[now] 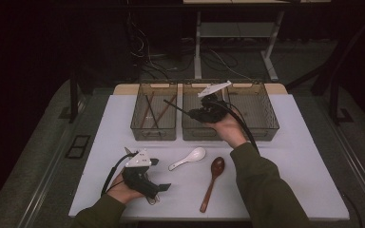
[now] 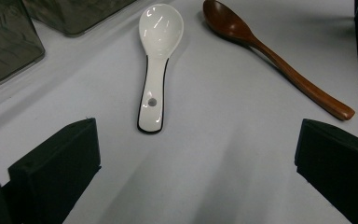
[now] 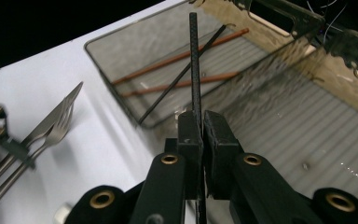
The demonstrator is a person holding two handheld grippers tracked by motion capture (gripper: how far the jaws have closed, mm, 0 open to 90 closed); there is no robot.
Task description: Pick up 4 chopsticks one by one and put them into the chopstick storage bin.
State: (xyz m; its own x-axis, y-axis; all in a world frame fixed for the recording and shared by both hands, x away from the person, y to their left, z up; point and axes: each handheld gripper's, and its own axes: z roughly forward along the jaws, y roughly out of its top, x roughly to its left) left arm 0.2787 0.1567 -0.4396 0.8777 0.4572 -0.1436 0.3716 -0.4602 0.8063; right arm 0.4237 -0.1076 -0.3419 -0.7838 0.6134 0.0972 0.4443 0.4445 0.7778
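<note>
White tabletop [image 1: 285, 156] was seen under 3 mesh baskets. 1 black chopstick [image 3: 195, 60] was clamped in the right gripper [image 3: 202, 123] over the middle basket [image 1: 190, 130]. The left gripper [image 2: 191, 158] was held open near a white spoon [image 2: 154, 60] and a wooden spoon [image 2: 270, 51].

- White table top [image 1: 309, 156], lit; room around it dark.
- Grey floor [image 1: 38, 156].
- Desk frame legs [image 1: 271, 57] behind, loose cables [image 1: 147, 57] on floor.
</note>
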